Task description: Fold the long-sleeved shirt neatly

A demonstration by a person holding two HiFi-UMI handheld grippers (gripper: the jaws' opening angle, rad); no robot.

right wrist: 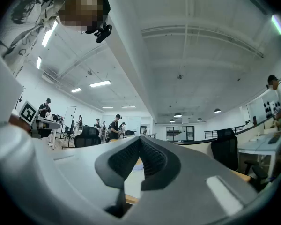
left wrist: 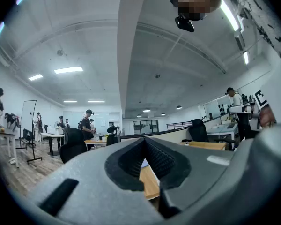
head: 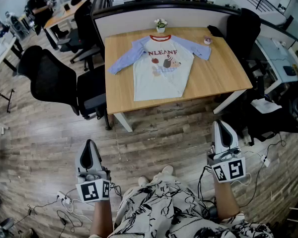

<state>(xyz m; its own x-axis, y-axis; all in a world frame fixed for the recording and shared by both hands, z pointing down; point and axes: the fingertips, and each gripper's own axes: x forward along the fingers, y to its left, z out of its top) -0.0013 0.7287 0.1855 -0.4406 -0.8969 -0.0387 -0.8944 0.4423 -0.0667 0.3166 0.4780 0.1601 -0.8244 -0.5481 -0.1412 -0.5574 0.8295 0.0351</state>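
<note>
Nearest, at 6 o'clock in the head view, is the person's patterned clothing (head: 174,209), with cables (head: 64,202) lying on the wooden floor (head: 159,133) at 7 o'clock. The left gripper (head: 90,152) is held at 7 o'clock and the right gripper (head: 223,133) at 4 o'clock. Both are over the floor, well short of the table (head: 221,76). In each gripper view the jaws are pressed together with nothing between them, and the ridged pads meet at the tip.

Farther on, toward 12 o'clock, the long-sleeved shirt (head: 161,71) lies flat and unfolded on the table. Its collar points away from the person, its blue sleeves are spread toward 10 and 2 o'clock, and its hem lies near the table's near edge. Just past the collar stands a small flower pot (head: 160,26), and a small object (head: 207,40) sits beside the right sleeve. A black office chair (head: 52,81) stands at 9 o'clock of the table. More desks and people are beyond it.
</note>
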